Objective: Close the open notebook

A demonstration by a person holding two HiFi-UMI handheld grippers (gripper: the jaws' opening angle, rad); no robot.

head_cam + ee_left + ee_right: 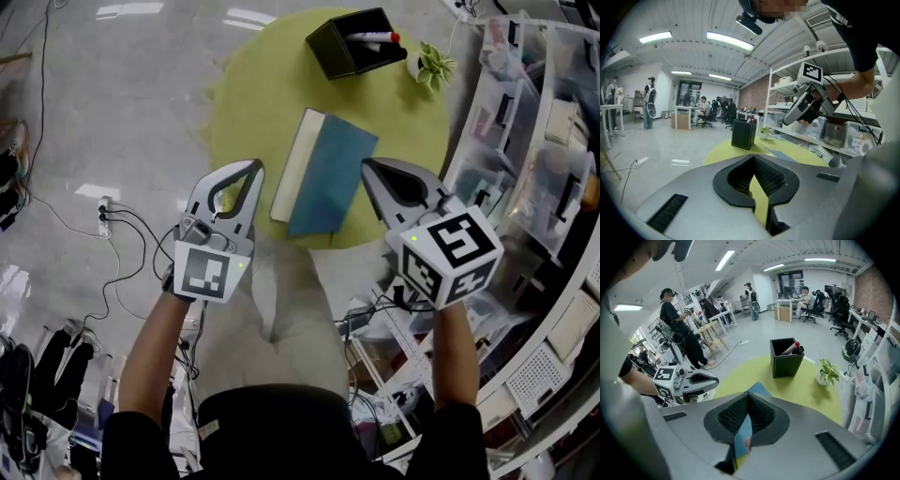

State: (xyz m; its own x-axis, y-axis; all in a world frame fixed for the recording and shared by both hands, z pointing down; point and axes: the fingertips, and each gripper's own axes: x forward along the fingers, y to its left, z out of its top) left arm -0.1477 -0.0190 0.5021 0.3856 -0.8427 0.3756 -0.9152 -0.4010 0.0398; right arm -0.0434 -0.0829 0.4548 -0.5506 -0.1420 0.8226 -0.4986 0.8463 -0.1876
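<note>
Head view: notebook [328, 178] lies shut, blue cover up, on the desk [253, 94], between my two grippers. Left gripper [254, 168]: fingers clenched on nothing, tip near the page-edge side, apart from it. Right gripper [367, 165]: fingers clenched, empty, tip just beside the cover's right edge; contact I cannot tell.
</note>
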